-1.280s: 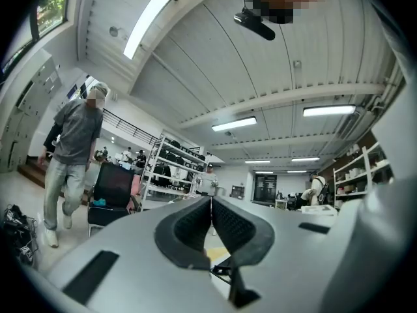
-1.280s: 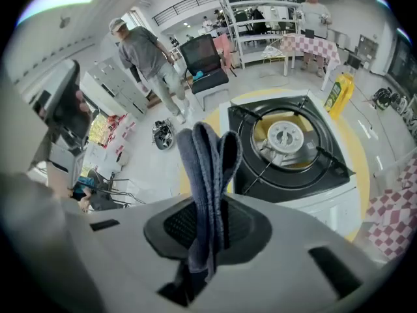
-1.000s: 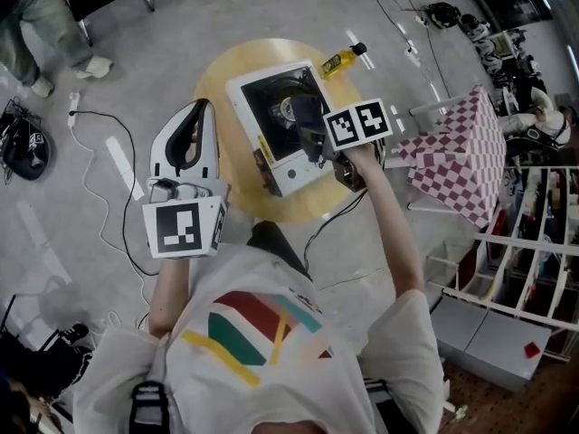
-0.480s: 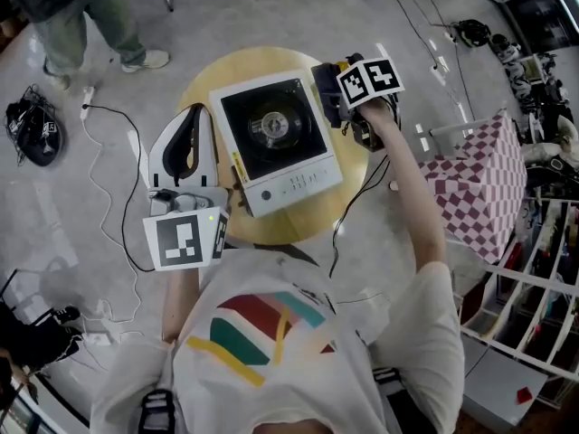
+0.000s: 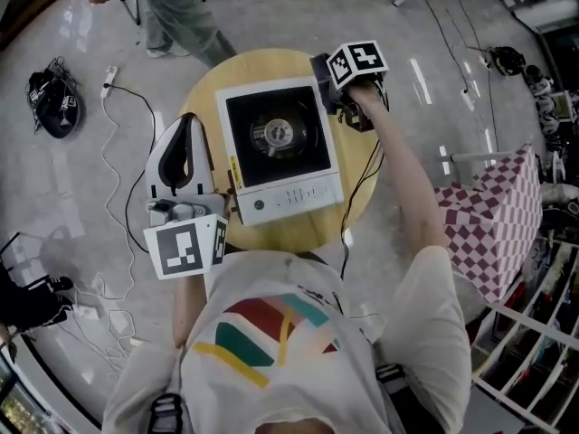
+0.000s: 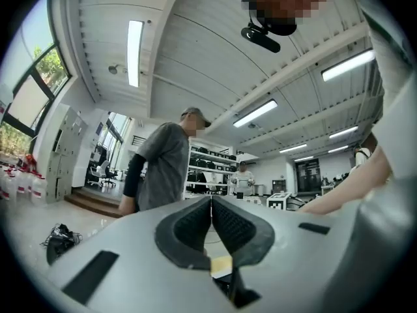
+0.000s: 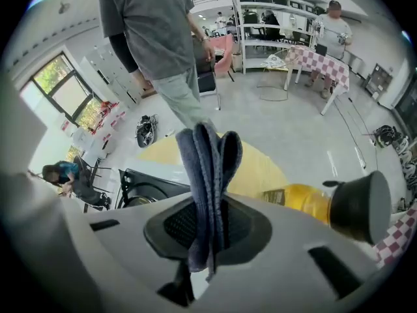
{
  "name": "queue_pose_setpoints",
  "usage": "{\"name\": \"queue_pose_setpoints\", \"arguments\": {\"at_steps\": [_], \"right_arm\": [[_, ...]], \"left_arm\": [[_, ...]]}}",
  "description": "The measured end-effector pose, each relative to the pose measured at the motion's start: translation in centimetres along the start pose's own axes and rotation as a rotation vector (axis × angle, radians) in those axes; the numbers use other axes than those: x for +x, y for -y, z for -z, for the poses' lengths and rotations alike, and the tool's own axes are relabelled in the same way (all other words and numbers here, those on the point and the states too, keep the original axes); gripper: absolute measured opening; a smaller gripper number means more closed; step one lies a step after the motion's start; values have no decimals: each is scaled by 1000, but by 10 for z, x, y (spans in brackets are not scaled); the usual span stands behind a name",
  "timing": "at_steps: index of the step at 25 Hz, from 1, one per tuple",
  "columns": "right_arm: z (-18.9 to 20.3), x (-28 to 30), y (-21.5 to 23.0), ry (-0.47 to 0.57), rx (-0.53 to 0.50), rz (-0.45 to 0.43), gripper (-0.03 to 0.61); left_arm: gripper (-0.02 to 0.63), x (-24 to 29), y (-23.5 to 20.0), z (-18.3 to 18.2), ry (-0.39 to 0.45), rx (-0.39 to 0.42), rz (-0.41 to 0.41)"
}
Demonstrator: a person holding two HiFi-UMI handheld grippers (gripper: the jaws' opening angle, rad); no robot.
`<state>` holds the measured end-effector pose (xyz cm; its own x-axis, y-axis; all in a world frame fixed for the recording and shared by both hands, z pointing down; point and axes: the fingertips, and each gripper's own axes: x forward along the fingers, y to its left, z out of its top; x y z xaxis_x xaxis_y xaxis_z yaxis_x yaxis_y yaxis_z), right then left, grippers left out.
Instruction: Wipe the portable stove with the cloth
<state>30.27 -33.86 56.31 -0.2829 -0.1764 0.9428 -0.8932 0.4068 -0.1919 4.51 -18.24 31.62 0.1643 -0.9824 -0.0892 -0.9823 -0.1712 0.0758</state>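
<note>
The portable stove [image 5: 281, 149], white with a black top and a round burner, sits on a round wooden table [image 5: 288, 235]. My right gripper [image 5: 324, 84] hovers by the stove's far right corner. In the right gripper view it [image 7: 207, 223] is shut on a folded blue-grey cloth [image 7: 208, 158] that sticks out past the jaws. My left gripper [image 5: 191, 120] rests beside the stove's left edge. In the left gripper view it [image 6: 212, 215] tilts up toward the ceiling, pads pressed together with nothing between them.
A yellow bottle [image 7: 305, 202] with a black cap lies on the table just right of my right gripper. A person [image 5: 177, 12] stands beyond the table. Cables [image 5: 116, 156] and a dark bag [image 5: 56, 105] lie on the floor at left. A checkered table [image 5: 493, 213] stands at right.
My right gripper has lifted off the stove top with the cloth and moved to the stove's far right corner, leaving the burner uncovered. The left gripper stays beside the stove.
</note>
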Motion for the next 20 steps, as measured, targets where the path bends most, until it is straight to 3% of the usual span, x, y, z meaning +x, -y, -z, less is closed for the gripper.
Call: {"name": "queue_pose_setpoints", "arguments": {"at_steps": [13,20], "right_arm": [[-3,20,6,-27,38,-17,34],[27,14,2,-41,49,-32,34]], "left_arm": [[6,-2,-5,11,-27,2,-46],[6,-3,2,13,-27,-11,-18]]}}
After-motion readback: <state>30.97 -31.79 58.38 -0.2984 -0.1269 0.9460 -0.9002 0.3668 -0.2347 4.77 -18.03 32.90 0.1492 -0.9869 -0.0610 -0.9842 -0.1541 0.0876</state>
